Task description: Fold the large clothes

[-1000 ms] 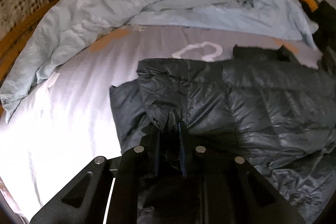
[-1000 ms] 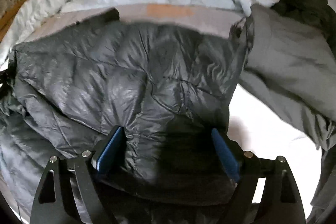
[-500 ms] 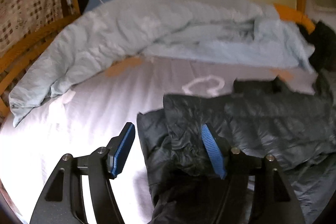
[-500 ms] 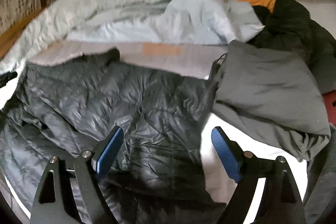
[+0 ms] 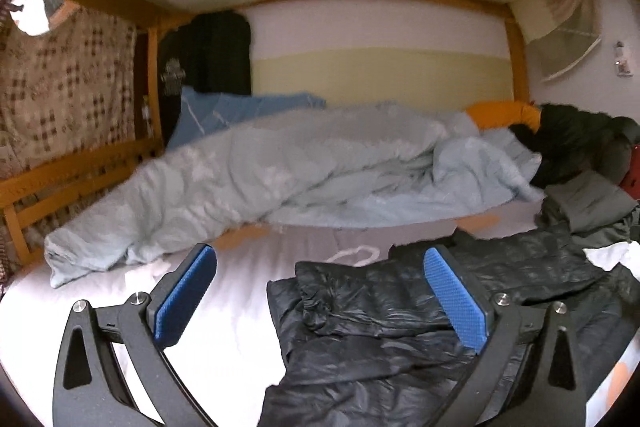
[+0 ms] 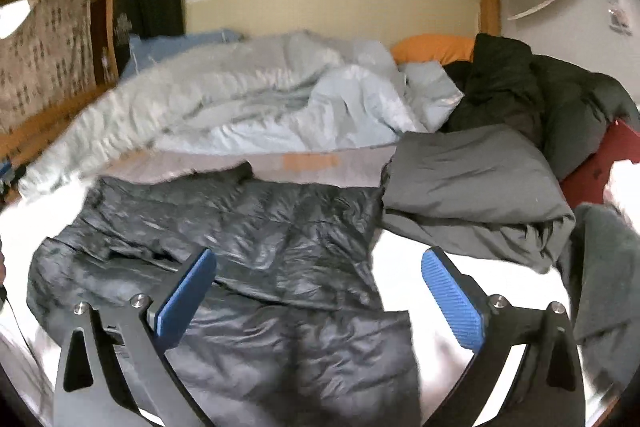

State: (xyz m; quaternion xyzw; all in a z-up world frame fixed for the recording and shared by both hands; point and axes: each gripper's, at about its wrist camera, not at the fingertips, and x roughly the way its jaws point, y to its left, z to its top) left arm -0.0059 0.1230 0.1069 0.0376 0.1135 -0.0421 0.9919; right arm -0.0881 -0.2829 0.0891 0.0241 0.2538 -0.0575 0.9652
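Observation:
A dark quilted puffer jacket [image 5: 384, 339] lies spread on the white bed sheet [image 5: 224, 323]; it also shows in the right wrist view [image 6: 256, 251]. My left gripper [image 5: 320, 295] is open and empty, raised above the jacket's left edge. My right gripper [image 6: 318, 295] is open and empty, raised above the jacket's right part. Both show blue pads.
A light blue duvet [image 5: 304, 167] is bunched along the back of the bed. A grey folded garment [image 6: 472, 187], a black coat [image 6: 520, 87] and a red item [image 6: 600, 163] lie at the right. A wooden bed frame [image 5: 72, 179] runs along the left.
My left gripper let go of the jacket and opened. Both grippers have lifted and pulled back, so the views now take in the wall and bed frame.

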